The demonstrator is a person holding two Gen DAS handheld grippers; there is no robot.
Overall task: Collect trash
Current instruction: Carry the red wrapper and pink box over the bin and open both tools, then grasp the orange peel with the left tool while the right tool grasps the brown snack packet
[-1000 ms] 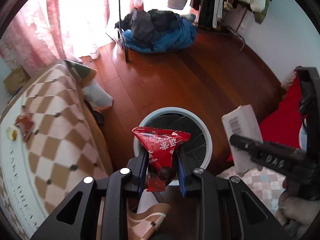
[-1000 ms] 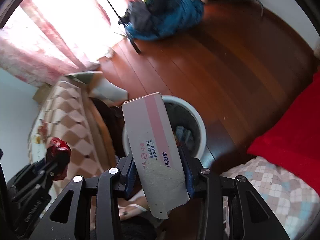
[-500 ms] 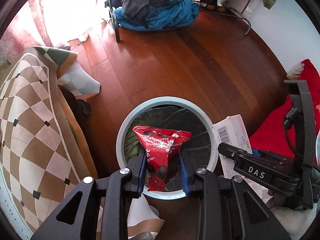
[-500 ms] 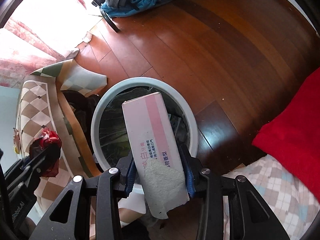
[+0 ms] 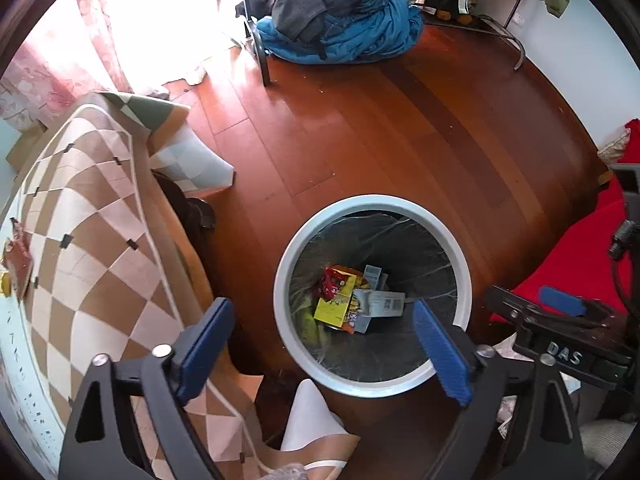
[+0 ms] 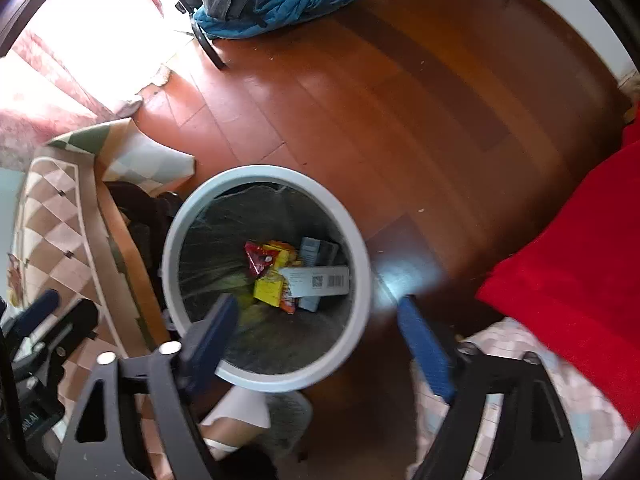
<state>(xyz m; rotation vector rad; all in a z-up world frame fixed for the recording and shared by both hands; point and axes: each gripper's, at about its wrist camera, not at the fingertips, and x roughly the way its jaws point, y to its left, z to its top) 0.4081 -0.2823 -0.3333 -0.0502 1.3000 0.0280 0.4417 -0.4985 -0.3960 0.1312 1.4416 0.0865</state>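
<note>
Both grippers, left gripper (image 5: 324, 344) and right gripper (image 6: 320, 340), are gaping wide, holding nothing, hovering over the trash bin (image 5: 460, 248) at lower centre of the frame

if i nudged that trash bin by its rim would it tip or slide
Likely slide or tip easily: the trash bin looks light, with a thin rim and only a few wrappers and a white carton at the bottom. It stands on glossy wood floor, so friction is probably low. Its depth suggests that a rim-level push could tilt it rather than scoot it.
</note>
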